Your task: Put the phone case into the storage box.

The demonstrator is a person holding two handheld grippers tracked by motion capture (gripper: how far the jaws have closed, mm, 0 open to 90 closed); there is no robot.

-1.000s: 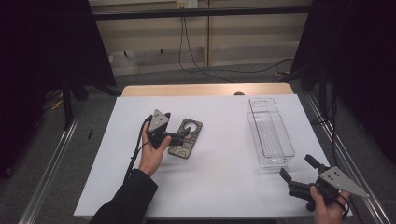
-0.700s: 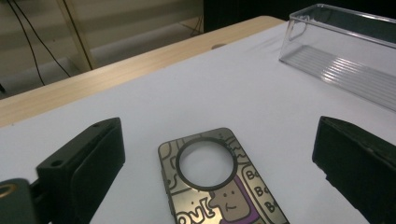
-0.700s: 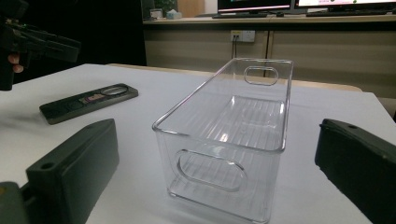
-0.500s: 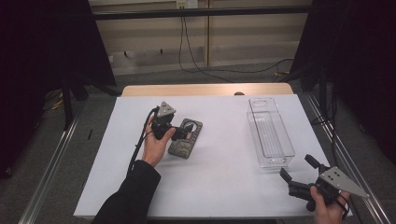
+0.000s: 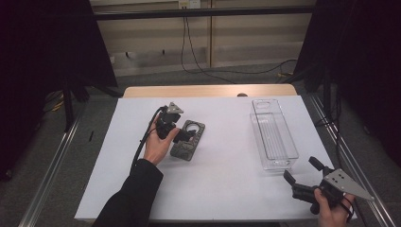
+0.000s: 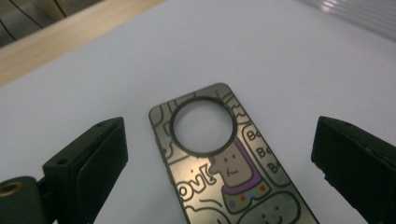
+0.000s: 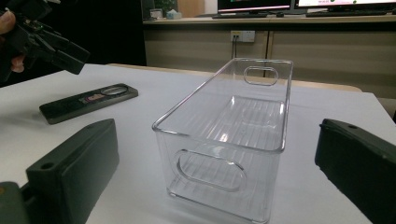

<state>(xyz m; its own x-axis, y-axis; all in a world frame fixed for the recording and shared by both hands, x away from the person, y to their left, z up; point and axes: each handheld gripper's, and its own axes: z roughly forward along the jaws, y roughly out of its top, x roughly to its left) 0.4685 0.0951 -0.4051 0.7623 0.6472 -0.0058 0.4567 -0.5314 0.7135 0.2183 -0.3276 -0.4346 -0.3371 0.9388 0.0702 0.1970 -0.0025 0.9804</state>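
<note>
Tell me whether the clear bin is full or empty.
Empty. Through the clear bin the ribbed floor shows bare, with nothing inside; the phone case lies flat on the table, apart from it.

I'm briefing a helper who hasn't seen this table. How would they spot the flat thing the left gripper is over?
On the white table, look left of the clear plastic bin, under the open left gripper. There lies a flat dark phone case. Its round cutout and cartoon drawings set it apart.
</note>
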